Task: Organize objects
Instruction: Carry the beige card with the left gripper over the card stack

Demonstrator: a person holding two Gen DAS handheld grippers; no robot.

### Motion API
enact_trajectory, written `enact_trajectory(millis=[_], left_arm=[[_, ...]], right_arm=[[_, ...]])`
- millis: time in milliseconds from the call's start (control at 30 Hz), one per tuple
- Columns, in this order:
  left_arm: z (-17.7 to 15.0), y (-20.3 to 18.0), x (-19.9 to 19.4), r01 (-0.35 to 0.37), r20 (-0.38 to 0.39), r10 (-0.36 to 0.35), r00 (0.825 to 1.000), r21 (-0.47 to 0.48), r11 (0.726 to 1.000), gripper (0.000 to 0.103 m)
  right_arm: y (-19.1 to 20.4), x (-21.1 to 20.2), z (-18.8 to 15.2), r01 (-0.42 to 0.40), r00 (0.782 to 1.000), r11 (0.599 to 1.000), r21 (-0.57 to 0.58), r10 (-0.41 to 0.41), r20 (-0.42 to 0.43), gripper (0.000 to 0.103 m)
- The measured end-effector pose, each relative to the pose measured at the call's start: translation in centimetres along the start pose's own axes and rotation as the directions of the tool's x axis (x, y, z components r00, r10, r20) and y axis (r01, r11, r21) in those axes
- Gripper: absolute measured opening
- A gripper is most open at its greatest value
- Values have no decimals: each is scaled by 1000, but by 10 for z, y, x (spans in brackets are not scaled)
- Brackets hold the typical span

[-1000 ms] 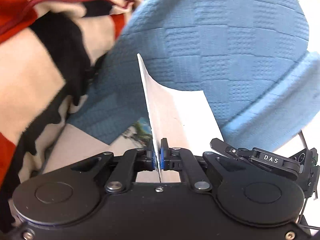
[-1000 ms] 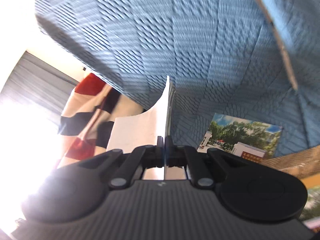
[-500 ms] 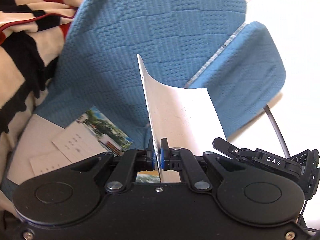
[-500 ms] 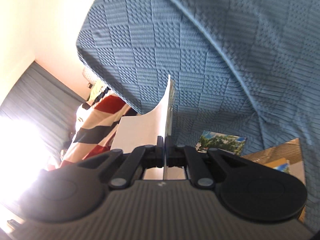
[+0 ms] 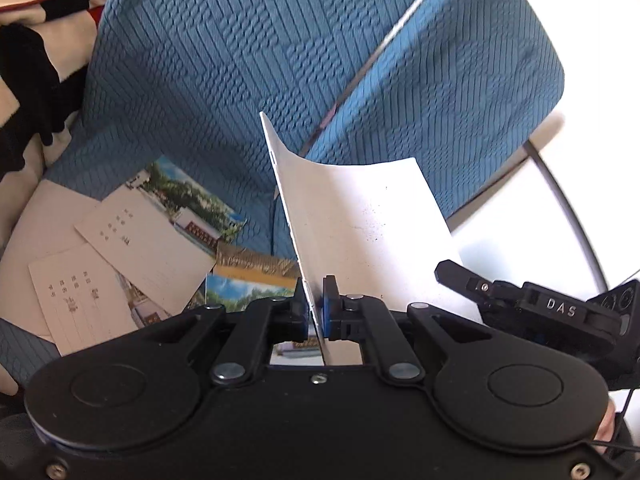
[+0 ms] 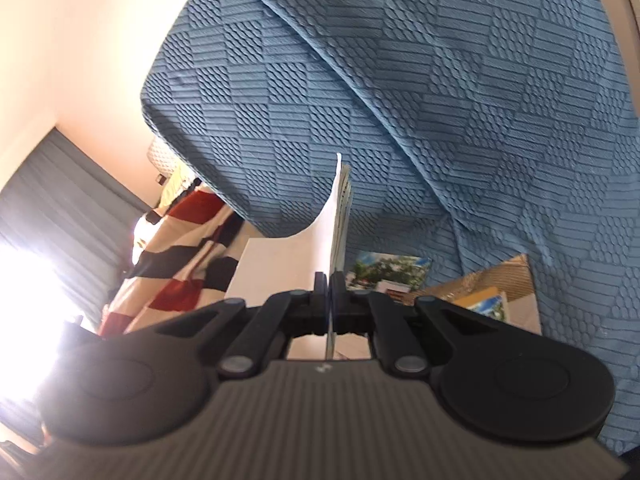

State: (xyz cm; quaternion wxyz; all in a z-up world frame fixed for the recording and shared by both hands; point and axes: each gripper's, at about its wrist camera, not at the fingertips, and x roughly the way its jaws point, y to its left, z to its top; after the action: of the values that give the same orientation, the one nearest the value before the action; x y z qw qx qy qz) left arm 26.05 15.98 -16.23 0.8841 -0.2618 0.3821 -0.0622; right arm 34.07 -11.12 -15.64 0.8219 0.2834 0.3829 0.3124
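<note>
gripping one white card [image 5: 360, 216], both tongs clamped, postcards [image 5: 160, 236] below

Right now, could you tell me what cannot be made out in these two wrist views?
- Left wrist: the printed face of the held card is turned away; only its white back shows.
- Left wrist: the writing on the postcards lying on the sofa is too small to read.
- Left wrist: the right tool is cut off by the edge.
- Right wrist: the card stack is edge-on, count unclear.
- Right wrist: window glare whites out the lower left.

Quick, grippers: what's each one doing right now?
Left gripper: closed on the white card.
Right gripper: closed on the same card's other end.
</note>
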Motion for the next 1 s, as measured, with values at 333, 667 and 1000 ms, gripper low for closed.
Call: enact_trajectory(millis=[333, 667, 1000], left_arm=[[-44, 25, 57, -52, -116, 49, 992, -19, 998, 6], [-73, 35, 84, -104, -188, 102, 977, 2, 995, 7], [-80, 44, 97, -134, -223, 131, 966, 1, 991, 7]], right_arm=[[-55, 24, -43, 97, 992, 995, 19, -95, -89, 4], [-71, 41, -65, 151, 978, 988, -21, -152, -144, 4], [-83, 43, -78, 155, 973, 988, -5, -154, -172, 4]])
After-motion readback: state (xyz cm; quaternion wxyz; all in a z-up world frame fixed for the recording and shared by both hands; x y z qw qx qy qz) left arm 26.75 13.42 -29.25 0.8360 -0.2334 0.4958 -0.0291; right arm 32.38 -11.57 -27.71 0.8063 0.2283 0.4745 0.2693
